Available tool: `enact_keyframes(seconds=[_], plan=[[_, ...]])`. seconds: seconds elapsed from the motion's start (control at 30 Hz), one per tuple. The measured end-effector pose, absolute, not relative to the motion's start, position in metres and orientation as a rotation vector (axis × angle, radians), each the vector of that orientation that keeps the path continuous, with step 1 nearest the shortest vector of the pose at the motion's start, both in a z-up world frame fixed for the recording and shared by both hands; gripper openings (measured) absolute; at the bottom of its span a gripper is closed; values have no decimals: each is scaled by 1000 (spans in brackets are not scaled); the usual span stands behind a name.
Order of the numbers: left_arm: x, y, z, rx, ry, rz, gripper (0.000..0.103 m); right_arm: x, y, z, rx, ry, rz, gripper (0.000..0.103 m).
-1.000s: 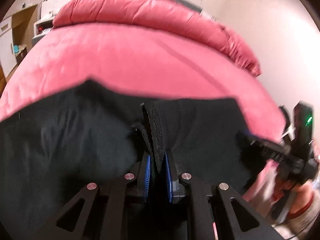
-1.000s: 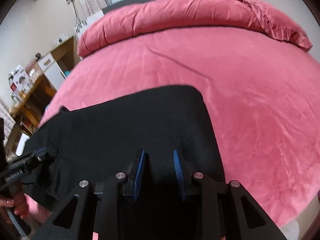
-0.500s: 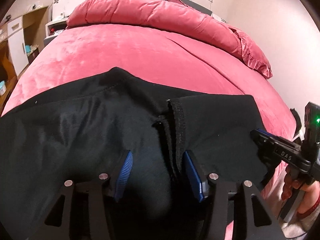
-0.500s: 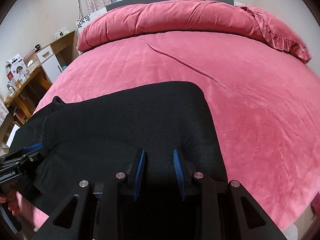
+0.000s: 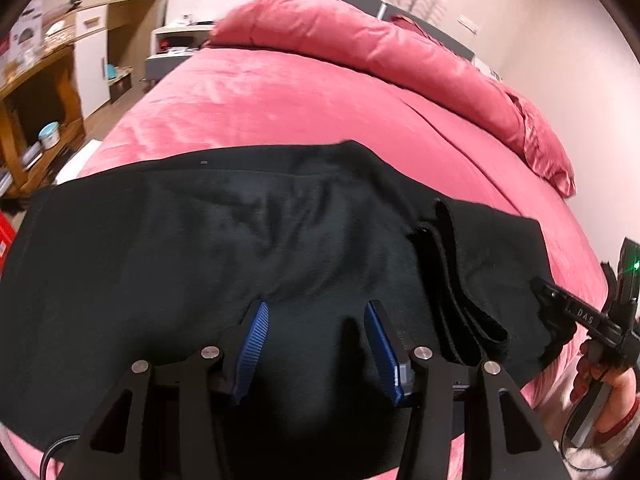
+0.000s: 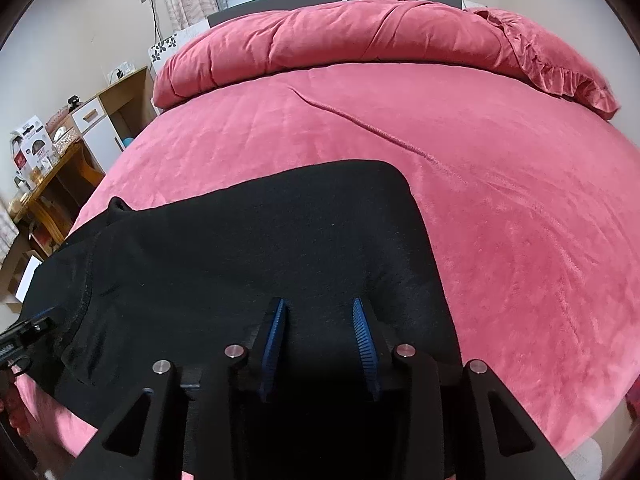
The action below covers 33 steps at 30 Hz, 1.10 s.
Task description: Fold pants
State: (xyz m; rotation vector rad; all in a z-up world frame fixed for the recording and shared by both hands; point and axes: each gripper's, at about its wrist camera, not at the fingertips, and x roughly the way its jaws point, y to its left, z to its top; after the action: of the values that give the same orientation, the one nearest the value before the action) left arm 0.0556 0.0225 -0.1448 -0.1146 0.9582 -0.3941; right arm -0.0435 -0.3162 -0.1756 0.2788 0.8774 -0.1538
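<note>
Left gripper (image 5: 316,312) is spread wide, blue pads (image 5: 252,344) apart w/ nothing pinched, hovering just over the black pants (image 5: 240,240). Right gripper (image 6: 318,308) also parted, narrower gap, nothing between the pads, over the same fabric. Pants lie across the near edge of the pink bed (image 6: 500,200), folded over w/ a rounded far corner in the right wrist view; thick waistband (image 5: 460,280) doubled up and ridged to the right of the left gripper. Near hem is cut off below both grippers, so whether pads touch cloth can't be told. Pink duvet (image 6: 360,36) is bunched at the head of the bed.
</note>
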Motion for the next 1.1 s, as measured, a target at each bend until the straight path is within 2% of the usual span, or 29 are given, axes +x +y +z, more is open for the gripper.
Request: enact_keyframes(seconds=[0.37, 0.73, 0.97, 1.1], plan=[[50, 41, -138, -152, 952, -352, 52, -44, -266, -148, 251, 810, 55, 39], [56, 58, -143, -211, 973, -296, 52, -24, -202, -178, 114, 942, 239, 40], [62, 84, -128, -225, 913, -214, 52, -26, -201, -178, 110, 915, 233, 40], [62, 107, -123, -229, 892, -150, 59, -29, -204, -178, 119, 909, 234, 40]])
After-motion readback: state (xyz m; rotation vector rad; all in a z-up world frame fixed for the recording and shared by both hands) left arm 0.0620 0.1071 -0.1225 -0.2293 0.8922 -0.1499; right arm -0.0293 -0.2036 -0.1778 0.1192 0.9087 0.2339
